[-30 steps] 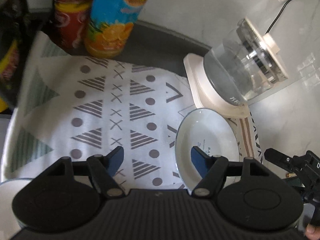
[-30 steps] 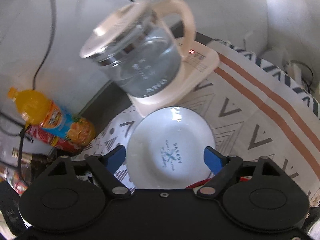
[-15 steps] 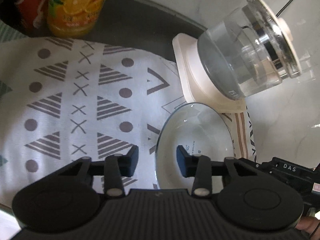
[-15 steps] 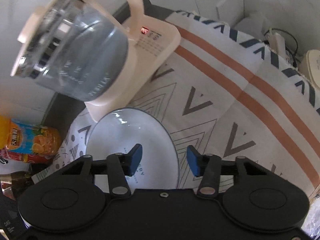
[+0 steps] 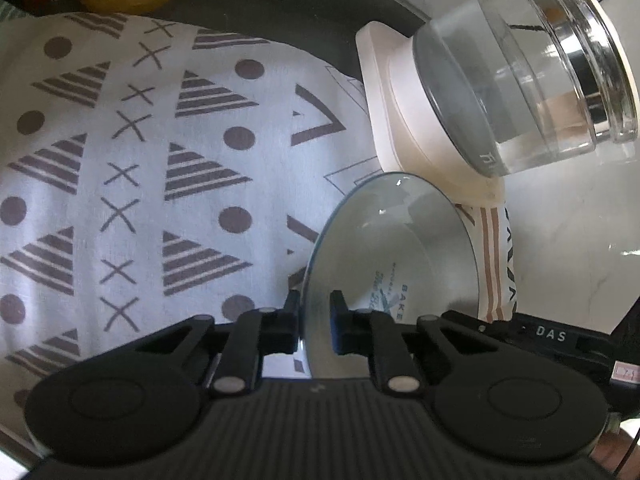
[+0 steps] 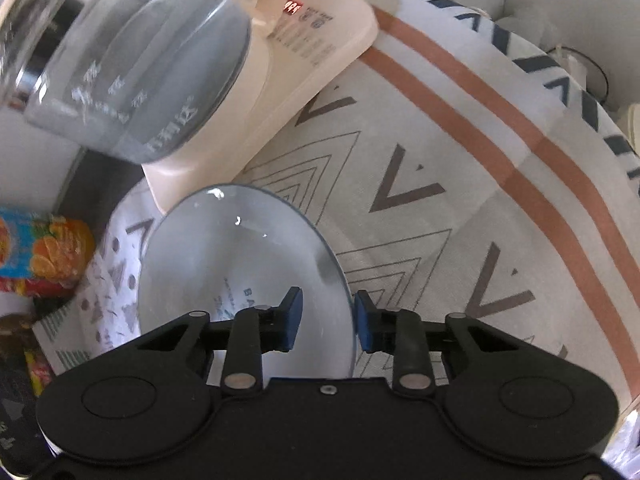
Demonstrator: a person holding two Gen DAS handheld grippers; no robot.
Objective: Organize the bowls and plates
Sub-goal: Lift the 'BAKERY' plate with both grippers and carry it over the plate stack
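Since a second ago, narrowed from wide apart onto opposite rims: left gripper (image 5: 315, 322) clamped on the white plate's (image 5: 394, 256) left edge, right gripper (image 6: 328, 320) closed over its right edge (image 6: 240, 256). Lying on patterned cloth (image 5: 132, 168) beside glass kettle (image 5: 516, 92), some water inside.

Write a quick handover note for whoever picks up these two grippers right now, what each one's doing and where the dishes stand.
Left gripper: closed on the left rim of the white plate.
Right gripper: straddles the same plate's right rim; a small gap shows at the fingers, so the clamp is unconfirmed.
Plate: on the patterned cloth, just in front of the glass kettle on its cream base.
Done: plate reached from both sides.
Left: lift it clear of the kettle and carry it to its stack. No other plates or bowls are visible.
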